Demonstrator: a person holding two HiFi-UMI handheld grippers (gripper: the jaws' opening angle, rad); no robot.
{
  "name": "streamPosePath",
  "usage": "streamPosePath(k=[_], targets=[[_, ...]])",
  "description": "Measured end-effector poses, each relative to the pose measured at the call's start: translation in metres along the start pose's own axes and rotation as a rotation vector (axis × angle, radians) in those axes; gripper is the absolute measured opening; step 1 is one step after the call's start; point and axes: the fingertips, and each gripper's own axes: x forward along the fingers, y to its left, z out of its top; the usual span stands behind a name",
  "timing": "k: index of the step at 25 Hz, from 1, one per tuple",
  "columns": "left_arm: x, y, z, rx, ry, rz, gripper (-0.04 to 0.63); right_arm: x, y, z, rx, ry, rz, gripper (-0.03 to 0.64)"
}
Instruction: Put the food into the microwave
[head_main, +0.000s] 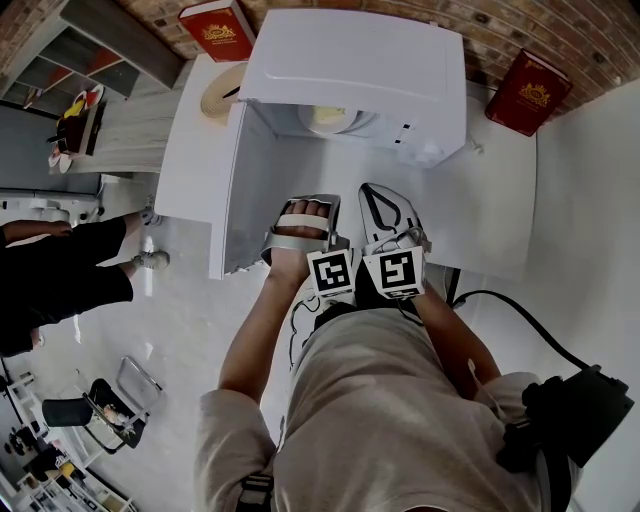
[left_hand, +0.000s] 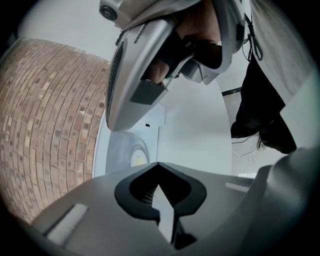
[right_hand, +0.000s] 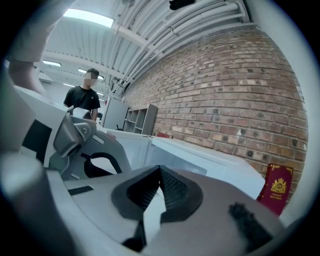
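A white microwave (head_main: 360, 70) stands on the white table (head_main: 500, 220) with its door (head_main: 240, 190) swung open to the left. Inside it, a plate with yellowish food (head_main: 335, 118) rests on the turntable; the same plate (left_hand: 136, 155) shows in the left gripper view past the door (left_hand: 195, 135). My left gripper (head_main: 305, 203) and right gripper (head_main: 375, 190) hover side by side in front of the open cavity, close to my body. Both jaw pairs meet at their tips with nothing between them: left gripper (left_hand: 158, 164), right gripper (right_hand: 160, 167).
Two red books lean on the brick wall, one at the left (head_main: 218, 28), one at the right (head_main: 527, 90). A round tan object (head_main: 220, 92) lies left of the microwave. A person in black (head_main: 60, 270) sits at the left. A black cable (head_main: 520, 320) crosses the table's right side.
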Motion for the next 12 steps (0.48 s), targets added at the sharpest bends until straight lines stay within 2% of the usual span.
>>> streamPosePath(k=[2,6,7,10,12], targets=[[0.000,0.000,-0.002,0.000,0.002,-0.002,0.008,0.002,0.001,0.000,0.006,-0.002,0.001,0.011],[0.000,-0.020,0.001,-0.070,-0.032,-0.107,0.008,0.004,0.003,-0.002,0.005,0.007,0.005,0.011],[0.000,-0.021,0.001,-0.073,-0.033,-0.109,0.008,0.004,0.004,-0.002,0.003,0.007,0.006,0.011],[0.001,-0.014,-0.003,-0.050,-0.020,-0.075,0.008,0.007,0.006,-0.002,0.006,0.006,0.010,0.011],[0.003,-0.004,-0.007,-0.019,-0.003,-0.021,0.008,0.008,0.006,-0.003,0.002,0.011,0.010,0.011]])
